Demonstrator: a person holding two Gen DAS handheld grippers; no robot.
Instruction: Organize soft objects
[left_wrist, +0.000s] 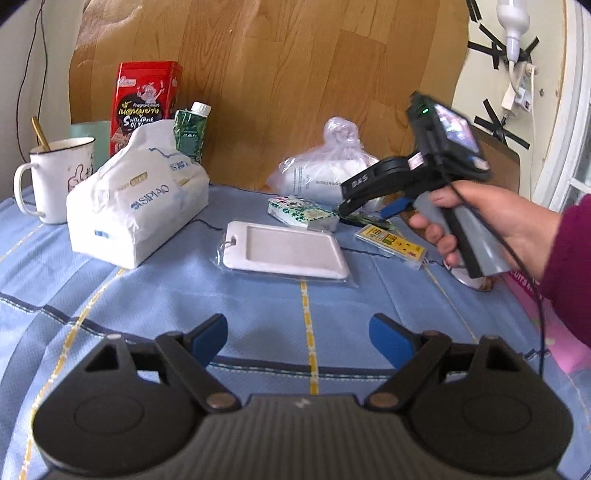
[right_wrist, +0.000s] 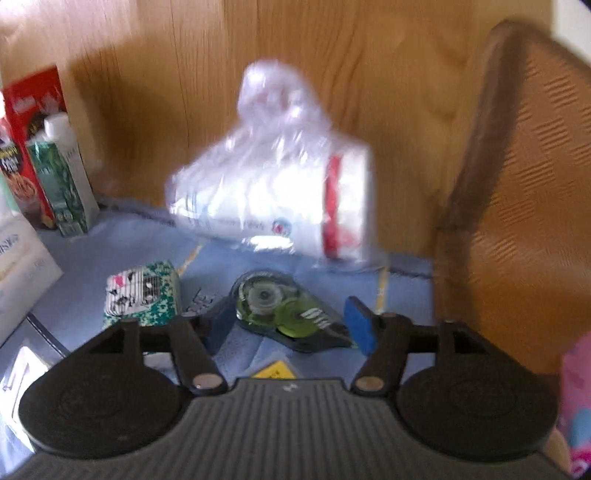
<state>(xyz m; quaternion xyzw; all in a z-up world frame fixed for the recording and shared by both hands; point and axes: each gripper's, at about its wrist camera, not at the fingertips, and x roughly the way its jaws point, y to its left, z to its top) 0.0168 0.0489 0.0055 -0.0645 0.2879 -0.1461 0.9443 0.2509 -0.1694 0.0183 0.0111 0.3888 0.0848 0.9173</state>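
Observation:
My left gripper (left_wrist: 299, 336) hangs open and empty over the blue cloth (left_wrist: 147, 314). Beyond it lie a big white SIPIAO tissue pack (left_wrist: 136, 199), a white card holder (left_wrist: 284, 251), a small green-patterned tissue pack (left_wrist: 303, 214) and a clear bag holding a white soft pack (left_wrist: 325, 170). A hand (left_wrist: 491, 218) holds my right gripper (left_wrist: 365, 206) low, just right of the small pack. In the blurred right wrist view, my right gripper (right_wrist: 291, 326) stands open. A green correction tape (right_wrist: 266, 299) lies on the cloth between its blue pads (right_wrist: 360, 325). Behind are the bagged pack (right_wrist: 273, 199) and the small patterned pack (right_wrist: 144, 295).
A white mug (left_wrist: 55, 177) with a spoon, a red snack box (left_wrist: 147, 103) and a green carton (left_wrist: 192, 129) stand at the back left. A yellow packet (left_wrist: 391, 240) lies near the hand. A wooden board (left_wrist: 277, 74) backs the cloth. A woven brown panel (right_wrist: 517, 184) rises at right.

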